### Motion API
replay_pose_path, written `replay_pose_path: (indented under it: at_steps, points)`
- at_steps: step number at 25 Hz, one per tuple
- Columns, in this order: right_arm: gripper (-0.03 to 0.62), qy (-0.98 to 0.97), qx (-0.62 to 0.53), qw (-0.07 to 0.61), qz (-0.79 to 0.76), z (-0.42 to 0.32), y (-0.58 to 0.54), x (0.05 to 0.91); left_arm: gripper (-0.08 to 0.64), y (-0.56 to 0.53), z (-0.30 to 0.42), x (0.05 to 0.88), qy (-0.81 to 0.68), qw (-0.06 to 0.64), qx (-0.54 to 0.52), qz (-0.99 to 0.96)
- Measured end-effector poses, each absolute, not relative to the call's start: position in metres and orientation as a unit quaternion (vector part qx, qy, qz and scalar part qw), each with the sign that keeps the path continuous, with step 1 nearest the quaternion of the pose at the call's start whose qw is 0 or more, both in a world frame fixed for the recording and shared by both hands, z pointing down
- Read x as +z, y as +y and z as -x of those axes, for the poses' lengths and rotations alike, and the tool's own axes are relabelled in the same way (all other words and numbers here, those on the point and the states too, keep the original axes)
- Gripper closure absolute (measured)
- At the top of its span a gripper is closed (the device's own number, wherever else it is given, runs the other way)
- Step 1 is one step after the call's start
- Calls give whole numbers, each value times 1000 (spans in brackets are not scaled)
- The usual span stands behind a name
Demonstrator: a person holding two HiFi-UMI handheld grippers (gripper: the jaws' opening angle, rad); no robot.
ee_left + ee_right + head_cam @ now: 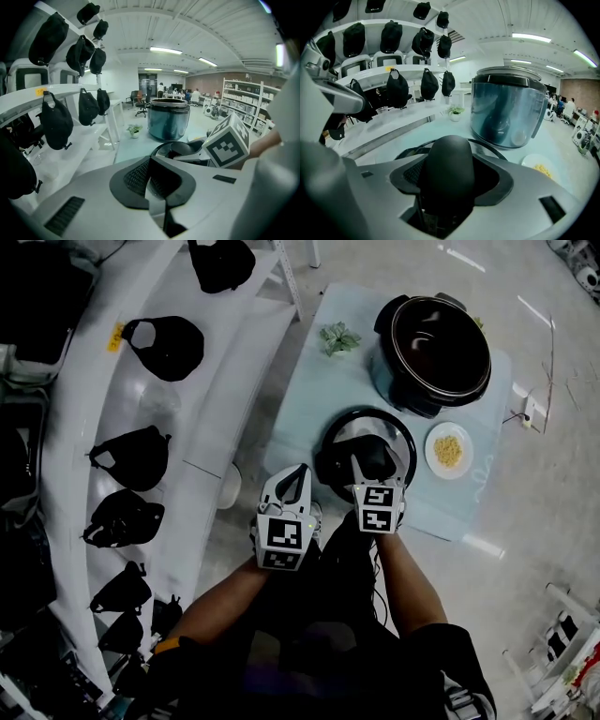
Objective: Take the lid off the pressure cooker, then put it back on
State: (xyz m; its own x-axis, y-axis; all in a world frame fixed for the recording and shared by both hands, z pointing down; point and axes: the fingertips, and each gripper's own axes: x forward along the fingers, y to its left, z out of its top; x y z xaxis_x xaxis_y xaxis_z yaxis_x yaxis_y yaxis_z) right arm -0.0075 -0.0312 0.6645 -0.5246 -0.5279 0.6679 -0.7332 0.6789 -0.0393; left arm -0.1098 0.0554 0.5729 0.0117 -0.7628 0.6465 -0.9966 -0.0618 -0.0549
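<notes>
Lid (352,432) lies before the pressure cooker (433,352). Right hand-held gripper (377,465) straddles its handle, jaws wide. Left hand-held gripper (298,476) is closed and empty.

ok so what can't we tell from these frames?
Grip of right tongs on lid handle: right gripper view, handle fills the gap, pad contact unclear.
Near part of lid: head view, covered by the right tongs.
Inside of cooker: head view, too dark.
Yellow food on plate: head view, too small to name.
</notes>
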Motion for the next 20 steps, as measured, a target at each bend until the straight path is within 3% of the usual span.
replay_pose_path:
  at_steps: [8,20]
  points:
    - [298,-867,162,293,-370,11,-13,594,552,54,105,521,-650,189,231,-699]
    - [298,-878,129,261,-380,-39,4,470,552,47,96,429,-636,148,156,-741]
